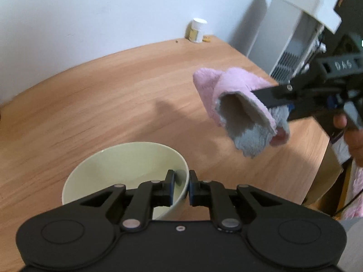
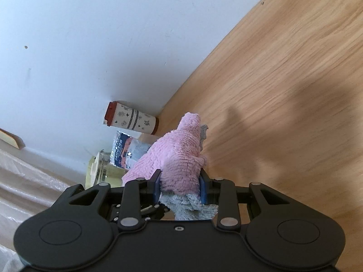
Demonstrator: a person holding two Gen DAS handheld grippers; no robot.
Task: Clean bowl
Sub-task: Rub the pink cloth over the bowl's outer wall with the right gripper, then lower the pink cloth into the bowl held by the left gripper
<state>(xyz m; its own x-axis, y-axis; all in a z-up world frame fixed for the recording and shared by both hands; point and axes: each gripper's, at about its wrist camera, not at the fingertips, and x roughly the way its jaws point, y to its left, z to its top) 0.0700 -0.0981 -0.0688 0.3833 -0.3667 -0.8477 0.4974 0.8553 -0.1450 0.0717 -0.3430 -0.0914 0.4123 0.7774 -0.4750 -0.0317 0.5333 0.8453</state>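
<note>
Left gripper (image 1: 181, 187) pinching bowl (image 1: 109, 167) rim, right gripper (image 2: 180, 189) clamping cloth (image 2: 179, 154)

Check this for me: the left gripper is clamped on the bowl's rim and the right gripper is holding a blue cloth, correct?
Not quite. The cloth in the right gripper is pink with a grey underside, as both wrist views show. The left gripper does clamp the bowl by its rim.
</note>
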